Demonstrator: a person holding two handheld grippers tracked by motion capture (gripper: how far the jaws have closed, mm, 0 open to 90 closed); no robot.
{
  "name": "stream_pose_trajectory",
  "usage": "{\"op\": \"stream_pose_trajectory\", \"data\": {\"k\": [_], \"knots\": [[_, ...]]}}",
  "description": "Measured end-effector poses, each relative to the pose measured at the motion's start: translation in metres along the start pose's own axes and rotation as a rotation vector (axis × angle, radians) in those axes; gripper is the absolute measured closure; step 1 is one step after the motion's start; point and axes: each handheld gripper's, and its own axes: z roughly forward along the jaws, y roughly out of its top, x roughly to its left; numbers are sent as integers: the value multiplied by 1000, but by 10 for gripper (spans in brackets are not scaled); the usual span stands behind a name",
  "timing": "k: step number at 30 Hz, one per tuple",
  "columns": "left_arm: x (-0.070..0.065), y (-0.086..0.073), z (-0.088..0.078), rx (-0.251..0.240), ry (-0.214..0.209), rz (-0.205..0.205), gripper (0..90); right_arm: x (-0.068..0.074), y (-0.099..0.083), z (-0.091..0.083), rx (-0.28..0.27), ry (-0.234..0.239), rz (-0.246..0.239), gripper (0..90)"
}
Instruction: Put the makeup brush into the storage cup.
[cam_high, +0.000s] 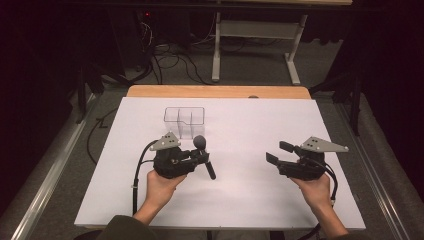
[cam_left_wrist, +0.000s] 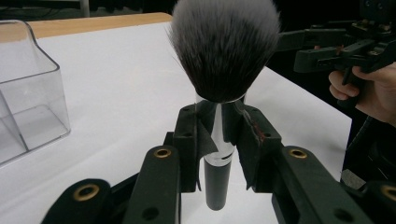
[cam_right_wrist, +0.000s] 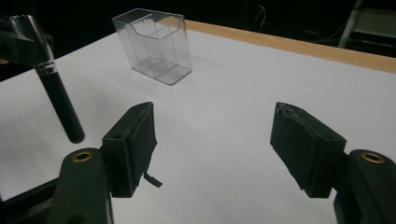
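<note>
A: What do you see from up high?

B: The left gripper (cam_high: 202, 159) sits in the middle of the picture on the white table (cam_high: 250, 200). Its jaws pinch a makeup brush (cam_high: 204, 156). The fluffy end points up the frame, toward a clear plastic box (cam_high: 184, 121) just above it. The right gripper (cam_high: 280, 152) is at the right side, well apart from the brush, with its jaws spread and nothing in them.

A: And from the left gripper view?

B: The brush (cam_left_wrist: 219, 121) stands in the middle. The two black jaws squeeze its shiny silver neck. The dark handle hangs down below them. The clear box (cam_left_wrist: 28, 93) is at the left edge. The other gripper (cam_left_wrist: 327, 51) is at the upper right, in a hand (cam_left_wrist: 369, 88).

A: And the right gripper view?

B: Its own jaws stand wide apart at the bottom, over bare table (cam_right_wrist: 233, 116). The brush handle (cam_right_wrist: 58, 100) is at the left edge. The clear box (cam_right_wrist: 154, 46) is near the top, left of the middle.
</note>
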Motion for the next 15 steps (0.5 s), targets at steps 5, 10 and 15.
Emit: {"op": "stream_pose_trajectory", "data": {"k": [5, 10, 15], "knots": [[2, 1, -6, -8, 10, -4, 699, -7, -6, -6, 8, -42, 5, 309], [4, 3, -11, -12, 21, -3, 699, -13, -12, -9, -4, -50, 31, 301], [8, 4, -18, -23, 39, -3, 699, -16, -17, -9, -26, -63, 41, 295]]}}
